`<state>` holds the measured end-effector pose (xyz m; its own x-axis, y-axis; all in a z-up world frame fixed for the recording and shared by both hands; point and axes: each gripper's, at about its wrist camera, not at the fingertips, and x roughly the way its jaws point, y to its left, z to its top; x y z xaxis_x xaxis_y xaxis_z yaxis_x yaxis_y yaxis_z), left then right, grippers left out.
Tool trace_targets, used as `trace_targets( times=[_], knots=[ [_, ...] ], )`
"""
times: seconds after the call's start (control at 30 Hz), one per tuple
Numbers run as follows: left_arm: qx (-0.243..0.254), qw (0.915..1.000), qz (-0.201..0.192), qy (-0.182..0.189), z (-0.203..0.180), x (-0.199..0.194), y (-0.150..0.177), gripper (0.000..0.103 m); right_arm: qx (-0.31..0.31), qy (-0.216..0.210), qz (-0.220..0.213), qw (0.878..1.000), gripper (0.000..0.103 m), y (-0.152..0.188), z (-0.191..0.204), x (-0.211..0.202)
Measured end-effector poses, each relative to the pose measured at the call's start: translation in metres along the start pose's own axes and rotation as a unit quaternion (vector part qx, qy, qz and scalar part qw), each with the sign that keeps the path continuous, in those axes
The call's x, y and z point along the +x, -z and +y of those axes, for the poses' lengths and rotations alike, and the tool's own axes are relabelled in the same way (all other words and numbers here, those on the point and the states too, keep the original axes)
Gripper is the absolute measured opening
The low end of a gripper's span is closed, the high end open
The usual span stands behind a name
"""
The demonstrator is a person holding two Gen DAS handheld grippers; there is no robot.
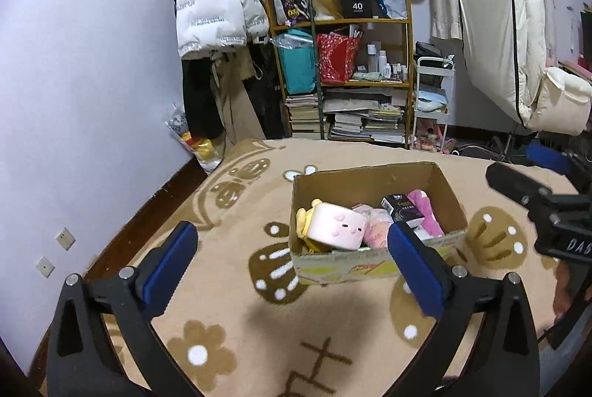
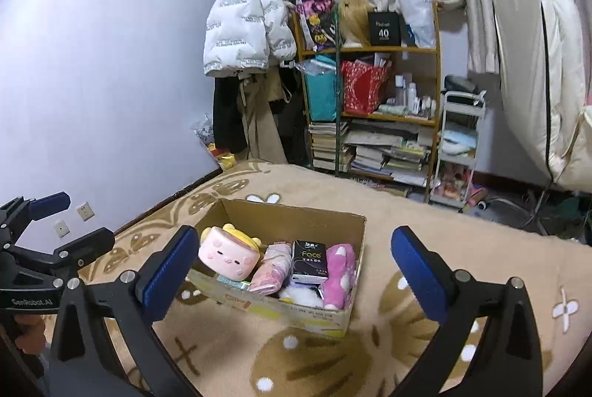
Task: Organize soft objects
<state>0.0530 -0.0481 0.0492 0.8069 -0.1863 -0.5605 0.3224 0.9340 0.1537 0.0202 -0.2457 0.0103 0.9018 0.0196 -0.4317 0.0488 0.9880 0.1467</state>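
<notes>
A cardboard box (image 1: 449,197) (image 2: 236,212) stands on a beige patterned blanket. Inside lie a pink pig plush (image 1: 336,225) (image 2: 227,254) with yellow trim, a pink wrapped bundle (image 1: 377,228) (image 2: 272,267), a black tissue pack (image 1: 401,208) (image 2: 309,262), a pink spotted plush (image 1: 425,208) (image 2: 338,273) and a white fluffy item (image 2: 299,295). My left gripper (image 1: 292,260) is open and empty, just in front of the box. My right gripper (image 2: 294,260) is open and empty, above the box's near side. Each gripper shows at the edge of the other's view (image 1: 536,204) (image 2: 44,223).
The blanket (image 1: 236,286) (image 2: 462,249) covers a bed beside a lilac wall on the left. Beyond the bed's far edge stand a wooden shelf (image 1: 344,71) (image 2: 373,101) of books and bags, hanging coats (image 1: 214,8), a white cart (image 2: 458,145) and a white duvet (image 2: 536,64).
</notes>
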Motion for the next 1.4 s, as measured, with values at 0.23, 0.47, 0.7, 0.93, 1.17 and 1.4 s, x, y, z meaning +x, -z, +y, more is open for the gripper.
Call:
trace_targets(
  times=[0.23,0.47,0.7,0.93,1.17,1.4],
  knots=[
    [-0.001,0.9997,-0.025,-0.007,0.004,-0.042,0.009,0.102,-0.007,0.000,-0.024,1.000,0.103,0.001,0.015,-0.042],
    [-0.007,0.9966,-0.074,-0.035,0.009,-0.086,0.024,0.102,-0.006,0.006,-0.035,0.999,0.103,0.012,0.020,-0.070],
    [-0.013,0.9935,-0.106,-0.039,0.017,-0.109,0.032,0.102,-0.003,0.011,-0.048,0.999,0.103,0.024,0.016,-0.082],
    [-0.006,0.9942,-0.105,-0.024,0.012,-0.095,0.046,0.102,0.002,0.016,-0.058,0.998,0.103,0.032,0.011,-0.083],
    [-0.003,0.9952,-0.097,-0.018,0.007,-0.084,0.053,0.102,0.011,0.017,-0.055,0.998,0.103,0.042,0.004,-0.077],
    [-0.014,0.9965,-0.080,-0.022,0.012,-0.071,0.059,0.102,0.006,0.018,-0.049,0.999,0.103,0.046,0.005,-0.073]
  ],
)
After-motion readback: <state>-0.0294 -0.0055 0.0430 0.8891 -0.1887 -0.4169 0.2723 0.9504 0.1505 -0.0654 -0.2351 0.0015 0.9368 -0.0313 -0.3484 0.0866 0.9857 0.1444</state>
